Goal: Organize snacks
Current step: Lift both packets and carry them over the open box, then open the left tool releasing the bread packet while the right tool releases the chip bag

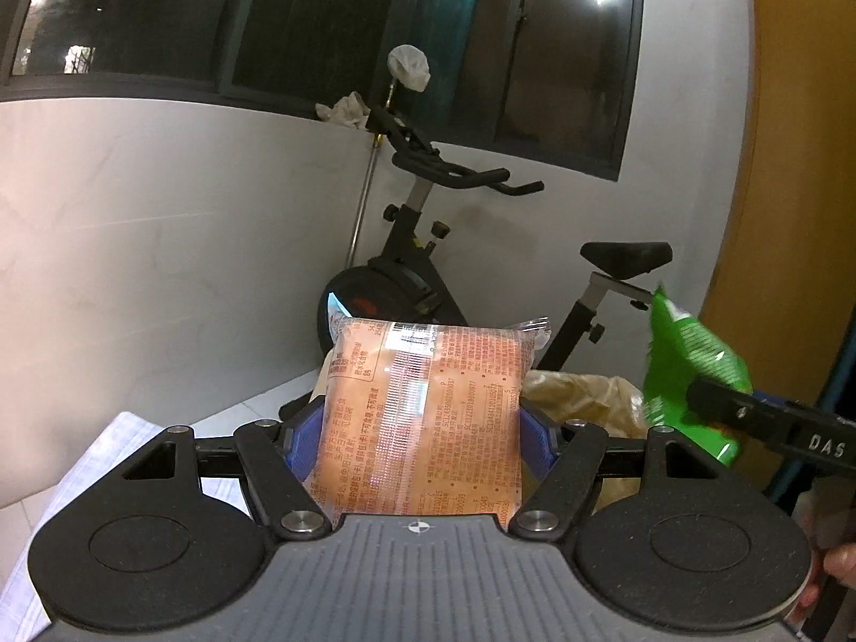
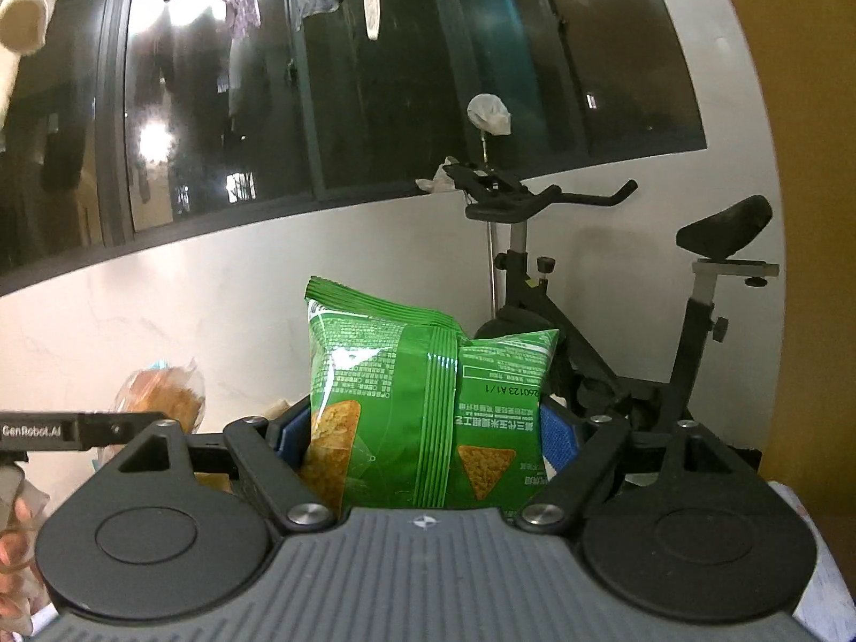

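While both of your grippers are lifted off the surface, each one carries a snack. Your left gripper [image 1: 422,444] has its blue pads [image 1: 302,441] pressed against the two sides of an orange packet [image 1: 422,417], which stands upright in the lower centre of the left wrist view with its printed back facing the camera. Your right gripper [image 2: 428,444] is clamped the same way on a green chip bag [image 2: 422,401], upright in the lower centre of the right wrist view. That green bag also shows at the right edge of the left view, and a clear-wrapped bread pack [image 2: 166,396] appears at the lower left of the right view, just above the other gripper's bar. Behind both snacks stand a black exercise bike [image 1: 422,267] and a pale wall [image 1: 160,241], under a dark window [image 1: 321,16] across the top. A white cloth [image 1: 107,460] shows at the lower left of the left view. No bin, shelf or tray for the snacks is visible, so I cannot tell where either one should go. To do this step well, I judge that you should keep the squeeze light, since the chip bag is puffed with air and could slip or crush. Keep the two bags apart as you travel, tilt the cameras down to find the landing spot, and set one down before the other.
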{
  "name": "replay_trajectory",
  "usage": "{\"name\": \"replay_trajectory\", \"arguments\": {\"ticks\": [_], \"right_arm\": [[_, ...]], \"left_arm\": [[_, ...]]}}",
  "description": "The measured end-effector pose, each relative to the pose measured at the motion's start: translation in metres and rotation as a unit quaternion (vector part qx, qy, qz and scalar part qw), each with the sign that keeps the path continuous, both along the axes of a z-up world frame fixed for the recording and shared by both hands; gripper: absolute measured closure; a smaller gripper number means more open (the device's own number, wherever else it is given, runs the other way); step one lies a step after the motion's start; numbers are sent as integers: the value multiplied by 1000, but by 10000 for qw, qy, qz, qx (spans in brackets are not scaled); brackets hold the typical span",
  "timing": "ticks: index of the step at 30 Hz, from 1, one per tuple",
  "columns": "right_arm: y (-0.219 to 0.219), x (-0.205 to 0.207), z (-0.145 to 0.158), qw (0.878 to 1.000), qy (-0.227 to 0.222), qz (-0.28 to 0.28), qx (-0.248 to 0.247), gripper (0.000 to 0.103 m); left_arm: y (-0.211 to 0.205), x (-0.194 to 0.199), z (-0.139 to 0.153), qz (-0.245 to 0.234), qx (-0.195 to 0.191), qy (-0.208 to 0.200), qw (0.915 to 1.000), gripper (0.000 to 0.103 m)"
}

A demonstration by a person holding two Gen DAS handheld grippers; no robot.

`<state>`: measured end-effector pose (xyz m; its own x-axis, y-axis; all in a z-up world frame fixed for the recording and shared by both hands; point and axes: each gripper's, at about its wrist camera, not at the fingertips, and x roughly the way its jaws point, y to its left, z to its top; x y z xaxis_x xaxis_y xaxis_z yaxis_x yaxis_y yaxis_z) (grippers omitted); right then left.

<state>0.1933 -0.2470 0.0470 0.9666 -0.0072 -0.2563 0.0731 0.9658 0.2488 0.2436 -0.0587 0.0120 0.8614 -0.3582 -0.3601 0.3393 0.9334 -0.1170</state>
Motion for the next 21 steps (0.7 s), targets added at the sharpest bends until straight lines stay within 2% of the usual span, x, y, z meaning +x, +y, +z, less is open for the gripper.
{"name": "replay_trajectory", "arguments": {"ticks": [6,13,21], "right_arm": [[-2,34,-13,9998,158,83,-51,20],[1,51,-29,9993,319,169,-119,20],[-7,65,-46,9972,698,204,197,20]], "left_arm": [[-14,18,-8,-15,201,56,9998,29],[-21,28,-17,31,453,135,9989,29],[-23,49,-25,-35,585,367,9976,29]]}}
